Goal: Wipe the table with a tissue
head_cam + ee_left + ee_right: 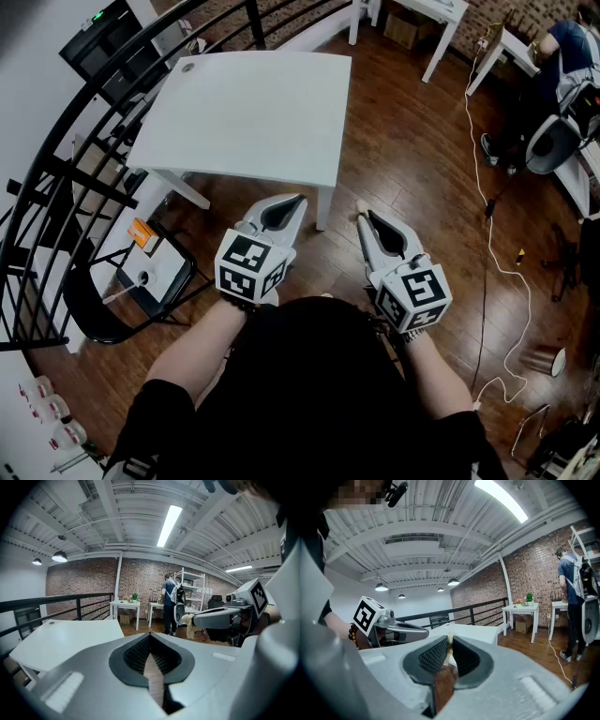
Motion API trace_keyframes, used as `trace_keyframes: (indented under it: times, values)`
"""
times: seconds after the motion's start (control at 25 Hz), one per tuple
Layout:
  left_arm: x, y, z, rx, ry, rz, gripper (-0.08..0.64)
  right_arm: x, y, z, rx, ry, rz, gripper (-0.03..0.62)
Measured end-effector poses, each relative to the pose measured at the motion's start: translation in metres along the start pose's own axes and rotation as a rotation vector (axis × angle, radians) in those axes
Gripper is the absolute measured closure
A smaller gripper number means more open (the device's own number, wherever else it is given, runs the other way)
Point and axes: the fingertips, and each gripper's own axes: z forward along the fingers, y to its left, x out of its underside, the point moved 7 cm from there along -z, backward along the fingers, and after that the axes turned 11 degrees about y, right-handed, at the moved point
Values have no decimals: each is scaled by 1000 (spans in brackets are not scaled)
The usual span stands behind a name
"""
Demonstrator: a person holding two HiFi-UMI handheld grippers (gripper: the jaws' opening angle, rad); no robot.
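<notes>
Underneath everything, a dark wooden floor [412, 169] fills most of the head view, and a black railing [56, 169] curves along its left side. On the floor stands a white surface [253, 112] on white legs, its top tilted across the upper middle of that view. To the left, below the railing, a black chair [89, 314] carries a white item [159, 272] and a small orange one [143, 234] on its seat. Far off at the upper right, a person [562, 47] in a blue top is by other white tables; the same person shows with a backpack in both gripper views, before a brick wall [84, 583]. Both grippers hang side by side over the floor, just short of the surface's near edge and not touching it. The left gripper [298, 200] points toward the surface, close to its near leg; in its own view its jaws are pressed together with nothing between them, only floor showing through the slit behind the tips. The right gripper [362, 214] also has its jaws drawn tight, pinching a thin pale tissue [449, 645] between the ribbed pads. A small beige tuft of that tissue pokes out past the tips, held in the air well clear of the surface.
</notes>
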Motion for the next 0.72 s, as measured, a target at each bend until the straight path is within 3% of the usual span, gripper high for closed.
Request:
trace_keyframes:
  times: [0.4, 0.72]
  values:
    - [-1, -22, 11, -8, 9, -3, 545, 11, -18, -17, -10, 10, 2, 566]
    - [-5, -16, 29, -3, 19, -1, 545, 11, -36, -11, -1, 17, 11, 566]
